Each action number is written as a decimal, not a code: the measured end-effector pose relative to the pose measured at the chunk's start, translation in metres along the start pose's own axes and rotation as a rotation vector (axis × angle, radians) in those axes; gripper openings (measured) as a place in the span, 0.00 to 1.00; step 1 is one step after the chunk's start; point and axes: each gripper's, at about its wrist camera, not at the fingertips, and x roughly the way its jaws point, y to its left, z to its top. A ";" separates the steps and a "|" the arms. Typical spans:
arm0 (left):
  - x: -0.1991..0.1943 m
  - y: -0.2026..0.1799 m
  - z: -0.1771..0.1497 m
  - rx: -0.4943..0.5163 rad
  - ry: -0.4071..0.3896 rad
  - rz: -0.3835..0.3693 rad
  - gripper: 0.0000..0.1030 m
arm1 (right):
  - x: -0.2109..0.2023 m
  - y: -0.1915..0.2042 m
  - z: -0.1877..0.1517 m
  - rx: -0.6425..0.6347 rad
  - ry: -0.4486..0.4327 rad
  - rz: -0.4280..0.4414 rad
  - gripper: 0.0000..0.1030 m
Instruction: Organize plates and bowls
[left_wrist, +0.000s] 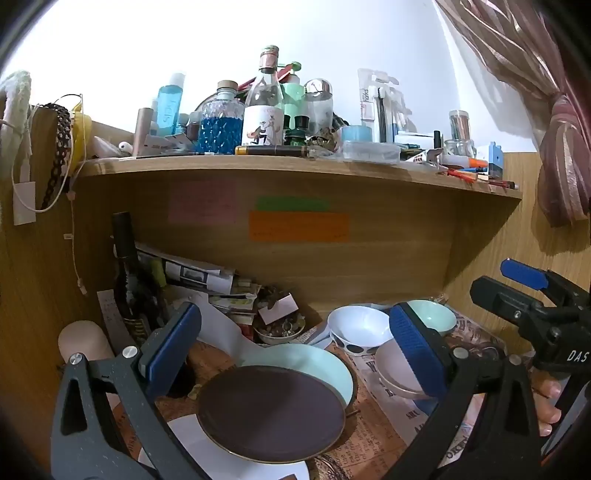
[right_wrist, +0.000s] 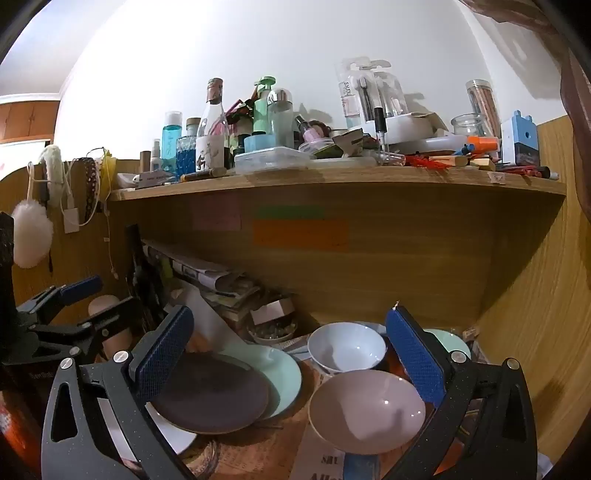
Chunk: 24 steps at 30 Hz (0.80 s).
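Observation:
A dark brown plate (left_wrist: 271, 411) lies partly on a mint plate (left_wrist: 314, 363) and a white plate (left_wrist: 207, 448) on the desk. To the right stand a white spotted bowl (left_wrist: 360, 328), a mint bowl (left_wrist: 434, 315) and a pink bowl (left_wrist: 395, 373). My left gripper (left_wrist: 295, 350) is open and empty above the plates. My right gripper (right_wrist: 291, 354) is open and empty, hovering over the brown plate (right_wrist: 210, 393), mint plate (right_wrist: 280, 376), white bowl (right_wrist: 345, 347) and pink bowl (right_wrist: 365, 410). The mint bowl (right_wrist: 452, 341) is partly hidden behind its right finger.
A wooden shelf (left_wrist: 295, 168) crowded with bottles overhangs the desk. A dark bottle (left_wrist: 127, 273), stacked papers (left_wrist: 207, 280) and a small dish of trinkets (left_wrist: 280, 328) sit at the back left. Newspaper (left_wrist: 384, 417) covers the desk. The right gripper (left_wrist: 528, 295) shows at the right edge.

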 end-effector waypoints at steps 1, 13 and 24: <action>0.000 0.000 0.000 0.000 -0.002 0.002 1.00 | 0.000 0.000 0.000 0.002 0.004 0.001 1.00; -0.001 -0.004 -0.002 -0.001 -0.020 -0.001 1.00 | -0.004 -0.001 0.000 0.000 -0.013 0.001 1.00; -0.003 -0.007 0.004 0.017 -0.026 0.006 1.00 | -0.002 -0.002 0.000 0.018 -0.011 0.003 1.00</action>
